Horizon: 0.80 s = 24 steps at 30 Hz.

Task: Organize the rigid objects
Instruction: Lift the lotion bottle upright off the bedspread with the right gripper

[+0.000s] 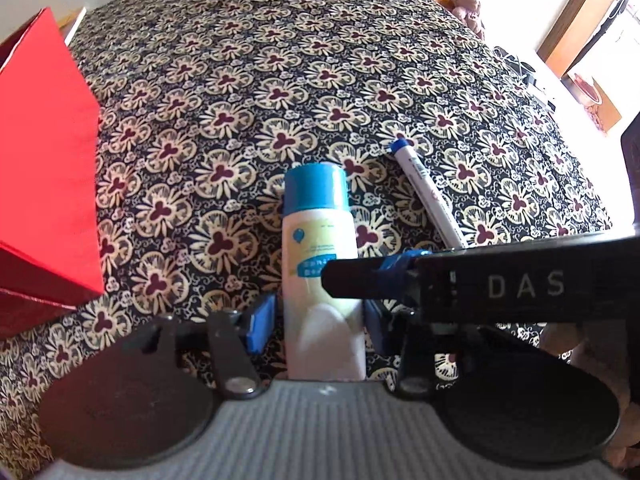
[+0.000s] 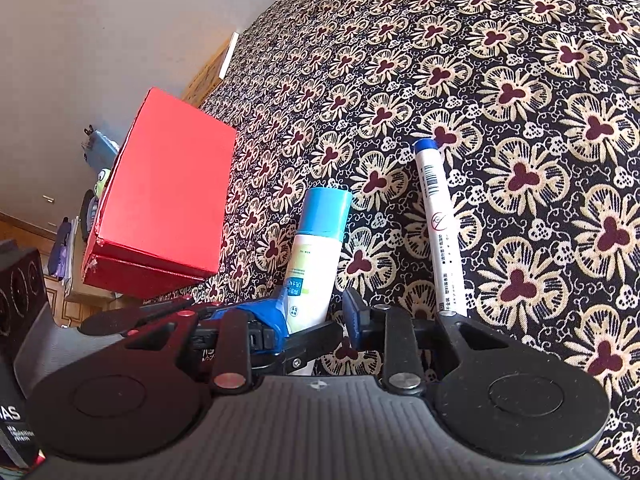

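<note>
White plastic bottle with blue cap (image 1: 320,248) clamped by left gripper (image 1: 320,316); right gripper (image 2: 316,320) spread, white marker (image 2: 440,232) at 1 o'clock.

The left gripper (image 1: 320,316) has its jaws closed on the bottle (image 1: 320,240); the right gripper (image 2: 316,320), jaws spread, crosses it.

a red box (image 2: 168,196), white bottle (image 1: 320,264) capped blue, white marker (image 2: 442,228), black floral cloth (image 1: 280,80).

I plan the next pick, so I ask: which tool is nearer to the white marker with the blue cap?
Right. The right tool sits just left of the marker; the left tool straddles the bottle, farther left.
</note>
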Each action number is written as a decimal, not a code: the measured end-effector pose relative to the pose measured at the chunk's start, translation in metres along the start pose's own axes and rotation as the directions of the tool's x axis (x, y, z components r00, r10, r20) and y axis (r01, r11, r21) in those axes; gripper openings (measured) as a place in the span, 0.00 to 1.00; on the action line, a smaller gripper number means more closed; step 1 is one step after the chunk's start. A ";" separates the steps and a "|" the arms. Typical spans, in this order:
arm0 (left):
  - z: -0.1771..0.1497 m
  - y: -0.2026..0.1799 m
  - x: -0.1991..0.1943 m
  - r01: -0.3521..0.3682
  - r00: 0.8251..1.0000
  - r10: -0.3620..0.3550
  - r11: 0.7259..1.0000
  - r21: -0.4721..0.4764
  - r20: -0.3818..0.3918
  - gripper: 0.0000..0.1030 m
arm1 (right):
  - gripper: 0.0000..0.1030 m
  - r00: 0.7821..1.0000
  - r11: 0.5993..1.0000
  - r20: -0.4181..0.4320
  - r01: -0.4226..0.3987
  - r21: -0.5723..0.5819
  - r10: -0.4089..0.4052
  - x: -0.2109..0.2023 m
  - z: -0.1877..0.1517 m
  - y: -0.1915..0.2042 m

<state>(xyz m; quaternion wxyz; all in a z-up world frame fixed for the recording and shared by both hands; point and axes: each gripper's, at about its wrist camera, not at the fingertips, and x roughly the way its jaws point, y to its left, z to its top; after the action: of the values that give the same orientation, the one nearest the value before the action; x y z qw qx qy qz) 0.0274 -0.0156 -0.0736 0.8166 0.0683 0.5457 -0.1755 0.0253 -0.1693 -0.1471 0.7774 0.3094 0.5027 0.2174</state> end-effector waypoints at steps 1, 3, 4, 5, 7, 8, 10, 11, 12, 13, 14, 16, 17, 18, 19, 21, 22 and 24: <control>0.000 0.000 0.000 -0.002 1.000 0.002 1.000 -0.001 0.002 0.41 | 0.10 1.000 1.000 0.000 -0.001 0.009 0.001 -0.002 0.001 -0.003; -0.001 0.000 0.000 -0.003 1.000 0.003 1.000 -0.011 0.009 0.39 | 0.10 1.000 1.000 -0.002 -0.007 0.026 0.007 -0.002 0.002 -0.005; -0.001 0.000 0.000 -0.002 1.000 0.002 1.000 -0.017 0.014 0.35 | 0.10 1.000 1.000 -0.009 -0.012 0.027 0.012 0.000 0.002 -0.005; -0.001 0.002 0.000 0.000 1.000 0.001 1.000 -0.023 0.019 0.36 | 0.10 1.000 0.999 -0.009 -0.019 0.026 0.020 -0.001 0.002 -0.005; -0.002 0.006 -0.001 0.011 1.000 -0.010 0.999 -0.039 0.027 0.36 | 0.11 1.000 1.000 0.006 -0.023 0.021 0.023 0.000 0.001 -0.001; -0.003 0.008 -0.002 0.016 0.999 -0.015 0.999 -0.047 0.034 0.36 | 0.11 1.000 0.999 0.010 -0.025 0.022 0.025 0.002 0.001 0.000; -0.005 0.013 -0.003 0.035 0.999 -0.032 0.997 -0.066 0.044 0.36 | 0.11 0.999 0.998 0.014 -0.039 0.042 0.039 0.007 0.000 0.003; -0.005 0.015 -0.004 0.045 0.998 -0.041 0.996 -0.076 0.048 0.36 | 0.11 0.999 0.997 0.013 -0.048 0.053 0.047 0.008 0.001 0.001; -0.005 0.018 -0.004 0.054 0.997 -0.050 0.995 -0.087 0.051 0.36 | 0.11 0.998 0.997 0.012 -0.054 0.061 0.053 0.009 0.002 0.001; -0.005 0.019 -0.004 0.063 0.997 -0.058 0.993 -0.096 0.055 0.36 | 0.11 0.998 0.996 0.014 -0.059 0.068 0.058 0.010 0.002 0.000; -0.005 0.021 -0.004 0.071 0.996 -0.065 0.992 -0.106 0.058 0.35 | 0.11 0.998 0.995 0.016 -0.063 0.072 0.062 0.010 0.003 -0.002; -0.005 0.026 -0.005 0.095 0.994 -0.087 0.987 -0.128 0.065 0.35 | 0.15 0.997 0.994 0.023 -0.076 0.079 0.075 0.011 0.004 -0.003; -0.006 0.029 -0.005 0.109 0.993 -0.100 0.984 -0.140 0.069 0.35 | 0.19 0.996 0.993 0.025 -0.088 0.078 0.086 0.013 0.004 -0.002; -0.006 0.032 -0.005 0.123 0.991 -0.113 0.981 -0.152 0.073 0.35 | 0.19 0.995 0.993 0.026 -0.096 0.074 0.094 0.015 0.005 -0.001; -0.007 0.034 -0.006 0.137 0.989 -0.126 0.977 -0.163 0.078 0.35 | 0.19 0.995 0.993 0.027 -0.101 0.068 0.100 0.016 0.006 0.000; -0.008 0.037 -0.006 0.156 0.986 -0.143 0.971 -0.179 0.082 0.35 | 0.17 0.994 0.991 0.025 -0.113 0.075 0.111 0.020 0.008 -0.001; -0.008 0.037 -0.006 0.158 0.986 -0.146 0.971 -0.182 0.081 0.35 | 0.15 0.993 0.990 0.023 -0.116 0.086 0.114 0.022 0.010 -0.002; -0.007 0.035 -0.006 0.150 0.987 -0.138 0.974 -0.172 0.079 0.35 | 0.12 0.992 0.985 0.016 -0.128 0.113 0.127 0.024 0.013 -0.007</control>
<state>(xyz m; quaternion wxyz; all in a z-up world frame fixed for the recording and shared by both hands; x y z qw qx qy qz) 0.0321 0.0206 -0.0741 0.8221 -0.0501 0.5353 -0.1873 0.0476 -0.1623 -0.1641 0.7451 0.3858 0.4900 0.2363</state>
